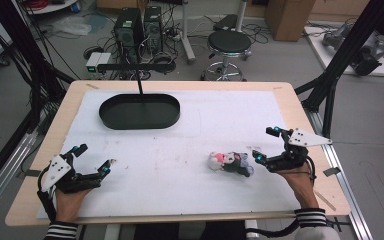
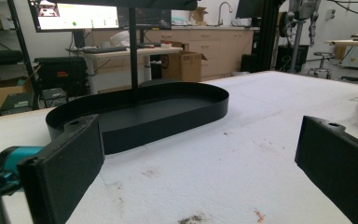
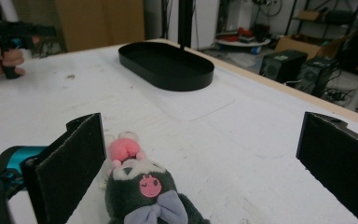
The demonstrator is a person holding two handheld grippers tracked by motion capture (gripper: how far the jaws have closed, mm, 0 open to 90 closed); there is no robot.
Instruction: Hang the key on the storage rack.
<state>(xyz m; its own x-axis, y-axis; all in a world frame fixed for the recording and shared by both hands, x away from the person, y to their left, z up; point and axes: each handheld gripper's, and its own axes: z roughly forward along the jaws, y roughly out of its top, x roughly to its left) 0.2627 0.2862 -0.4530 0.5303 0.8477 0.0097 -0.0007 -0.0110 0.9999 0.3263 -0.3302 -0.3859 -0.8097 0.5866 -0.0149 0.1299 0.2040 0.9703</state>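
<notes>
Beyond the table [image 1: 300,107], a round black stool [image 1: 229,42] and two computer towers [image 1: 140,26] stand on the cable-strewn floor.

Left gripper [image 1: 94,162]: black frame, grey three-cornered plate with dark screw dots behind the fingers, teal accents near the finger bases. Fingers [image 2: 63,170] were flat black slabs, a screw hole at each upper corner, teal block behind one. Right gripper [image 1: 269,146]: same build, grey plate, teal spots, black cable behind the fingers. Its fingers [image 3: 70,163] had rough-edged black pads. Both sleeves [image 1: 310,218] were black-and-white striped at the cuffs.
</notes>
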